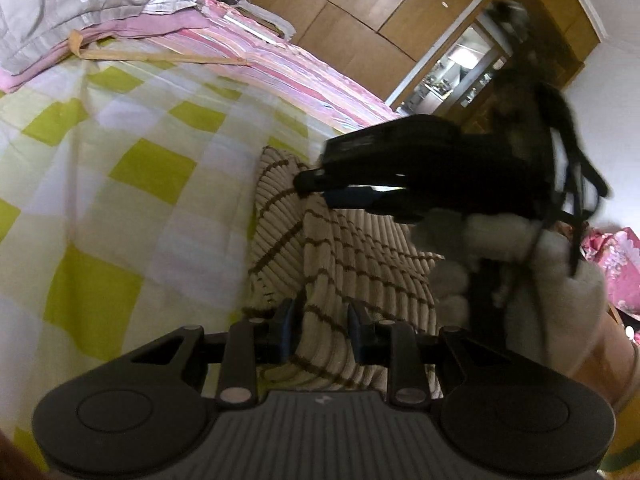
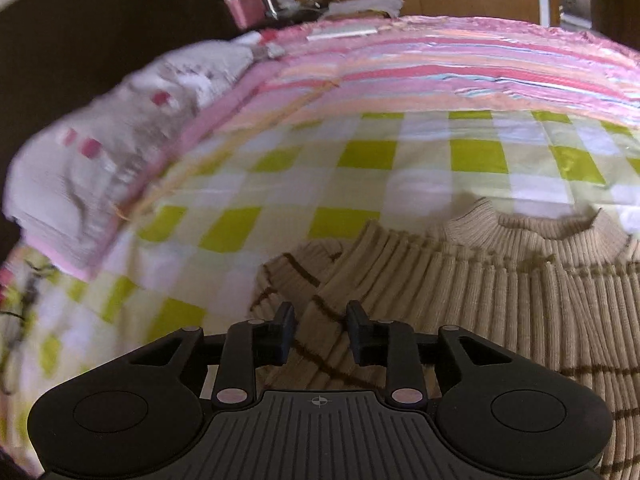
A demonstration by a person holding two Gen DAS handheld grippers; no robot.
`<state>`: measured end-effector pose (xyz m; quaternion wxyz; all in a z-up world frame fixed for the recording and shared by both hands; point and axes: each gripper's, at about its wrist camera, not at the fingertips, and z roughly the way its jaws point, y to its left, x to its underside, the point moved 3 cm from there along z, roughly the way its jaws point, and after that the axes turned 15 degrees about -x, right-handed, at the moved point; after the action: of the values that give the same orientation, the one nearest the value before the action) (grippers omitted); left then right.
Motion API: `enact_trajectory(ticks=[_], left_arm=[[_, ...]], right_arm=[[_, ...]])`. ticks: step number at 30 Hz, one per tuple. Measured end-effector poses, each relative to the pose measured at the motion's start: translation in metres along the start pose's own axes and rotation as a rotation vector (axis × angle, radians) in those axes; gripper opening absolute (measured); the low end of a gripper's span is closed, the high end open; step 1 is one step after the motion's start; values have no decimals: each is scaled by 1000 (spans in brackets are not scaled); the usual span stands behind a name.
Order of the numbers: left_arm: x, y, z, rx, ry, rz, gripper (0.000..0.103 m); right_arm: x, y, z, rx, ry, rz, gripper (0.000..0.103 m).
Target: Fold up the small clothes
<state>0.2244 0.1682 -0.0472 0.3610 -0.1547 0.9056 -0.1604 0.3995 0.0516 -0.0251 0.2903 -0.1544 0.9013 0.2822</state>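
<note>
On the checked bedcover (image 2: 360, 160) lay the sweater (image 2: 500, 300), collar away from me. My left claw (image 1: 320, 330) and right claw (image 2: 320, 330) both stood released over a striped fold. If I clenched too shallow, the knit could slip out. I saw no containers.

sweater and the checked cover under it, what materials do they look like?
Sweater: ribbed knit, probably wool or acrylic yarn, matte; raised vertical ribs, thin brown stripes and a ribbed collar show. Checked cover: thin woven cloth, probably cotton or a blend, smooth with a slight sheen; flat printed green and white squares, fine creases.
</note>
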Motion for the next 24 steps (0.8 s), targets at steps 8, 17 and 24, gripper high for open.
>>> enact_trajectory(ticks=[8, 17, 24], left_arm=[[-3, 6, -7, 13, -13, -4, 32], [-7, 12, -15, 18, -31, -9, 32], [-1, 9, -5, 17, 18, 20, 32]], right_arm=[[-2, 1, 1, 38, -7, 1, 8], [-18, 38, -8, -44, -75, -21, 7], [-9, 24, 17, -56, -26, 67, 7]])
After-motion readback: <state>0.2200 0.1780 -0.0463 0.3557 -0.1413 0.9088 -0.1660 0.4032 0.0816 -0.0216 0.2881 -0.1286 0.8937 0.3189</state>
